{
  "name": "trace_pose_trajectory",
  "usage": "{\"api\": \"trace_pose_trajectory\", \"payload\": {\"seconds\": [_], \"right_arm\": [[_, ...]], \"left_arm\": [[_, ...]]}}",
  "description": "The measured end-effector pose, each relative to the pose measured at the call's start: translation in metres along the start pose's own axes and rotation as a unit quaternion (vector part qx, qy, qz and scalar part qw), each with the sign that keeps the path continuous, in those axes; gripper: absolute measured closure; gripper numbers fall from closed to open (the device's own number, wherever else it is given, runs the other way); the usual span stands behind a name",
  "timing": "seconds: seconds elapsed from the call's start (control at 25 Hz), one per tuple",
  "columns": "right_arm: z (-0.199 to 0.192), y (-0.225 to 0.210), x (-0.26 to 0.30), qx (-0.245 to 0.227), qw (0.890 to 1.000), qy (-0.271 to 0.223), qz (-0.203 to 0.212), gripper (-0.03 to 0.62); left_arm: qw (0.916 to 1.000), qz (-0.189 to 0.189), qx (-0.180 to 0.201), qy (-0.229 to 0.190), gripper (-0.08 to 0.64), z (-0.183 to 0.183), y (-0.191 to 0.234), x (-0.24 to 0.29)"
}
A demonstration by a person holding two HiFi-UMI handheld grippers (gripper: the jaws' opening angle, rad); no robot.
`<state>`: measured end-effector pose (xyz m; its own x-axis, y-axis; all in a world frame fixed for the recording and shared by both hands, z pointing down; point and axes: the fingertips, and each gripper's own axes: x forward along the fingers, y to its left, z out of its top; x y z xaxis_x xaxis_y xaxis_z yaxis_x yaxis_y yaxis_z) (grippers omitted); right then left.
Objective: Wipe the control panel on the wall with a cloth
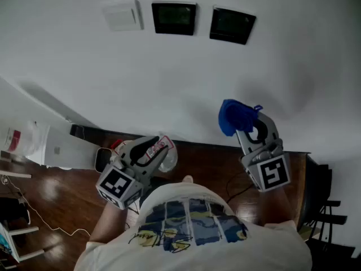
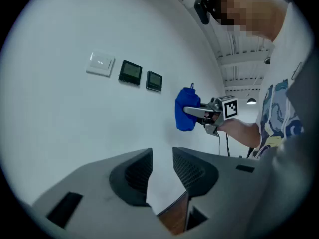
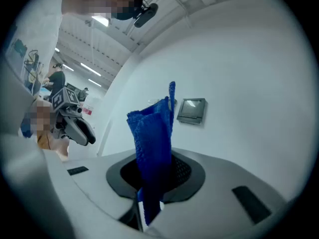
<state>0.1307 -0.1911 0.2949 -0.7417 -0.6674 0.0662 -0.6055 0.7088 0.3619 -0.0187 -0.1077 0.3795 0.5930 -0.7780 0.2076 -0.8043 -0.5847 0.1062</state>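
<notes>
Legend: my right gripper (image 3: 154, 178) is clamped on a knobbly blue cloth (image 3: 152, 133) that stands upright between its jaws. That gripper's view shows only one of the two dark square control panels (image 1: 174, 17) on the white wall (image 1: 84, 83). A white switch plate (image 1: 123, 14) sits beside them. My left gripper (image 2: 160, 176), jaws slightly apart, holds nothing.

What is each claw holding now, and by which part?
Right claw: shut on the blue cloth, pinching its lower end; the rest stands up above the jaws. Left claw: nothing, jaws apart.
</notes>
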Motion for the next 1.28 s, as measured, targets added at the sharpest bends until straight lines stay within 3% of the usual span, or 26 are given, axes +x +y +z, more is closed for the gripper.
{"api": "trace_pose_trajectory", "payload": {"seconds": [0.16, 0.28, 0.36, 0.44, 0.52, 0.64, 0.84, 1.0, 1.28], "right_arm": [[0.034, -0.002, 0.031, -0.118, 0.993, -0.001, -0.01, 0.515], [0.077, 0.001, 0.055, -0.219, 0.975, -0.028, -0.03, 0.515], [0.101, 0.002, 0.071, -0.298, 0.952, -0.028, -0.065, 0.515], [0.119, 0.003, 0.091, -0.375, 0.921, -0.015, -0.105, 0.515], [0.135, 0.007, 0.111, -0.424, 0.896, -0.006, -0.131, 0.515], [0.157, 0.01, 0.135, -0.454, 0.876, 0.004, -0.162, 0.515], [0.179, 0.011, 0.167, -0.471, 0.856, 0.033, -0.212, 0.515], [0.18, 0.001, 0.184, -0.475, 0.846, 0.062, -0.236, 0.515], [0.138, 0.013, 0.194, -0.477, 0.839, 0.113, -0.237, 0.515]], "left_arm": [[0.9999, -0.009, 0.005, 0.012, 0.436, -0.005, 0.013, 0.001], [0.9996, -0.022, 0.016, 0.006, 0.436, 0.0, 0.02, 0.004], [0.9993, -0.031, 0.018, 0.003, 0.436, 0.003, 0.027, 0.004], [0.9993, -0.036, 0.013, 0.0, 0.436, 0.003, 0.037, 0.0], [0.999, -0.041, 0.015, 0.002, 0.436, 0.001, 0.046, -0.008], [0.9981, -0.055, 0.025, 0.007, 0.436, -0.008, 0.057, -0.018], [0.9961, -0.083, 0.021, 0.019, 0.436, -0.021, 0.069, -0.035], [0.9944, -0.102, 0.017, 0.024, 0.436, -0.027, 0.078, -0.046], [0.9926, -0.116, 0.02, 0.028, 0.436, -0.036, 0.099, -0.063]]}}
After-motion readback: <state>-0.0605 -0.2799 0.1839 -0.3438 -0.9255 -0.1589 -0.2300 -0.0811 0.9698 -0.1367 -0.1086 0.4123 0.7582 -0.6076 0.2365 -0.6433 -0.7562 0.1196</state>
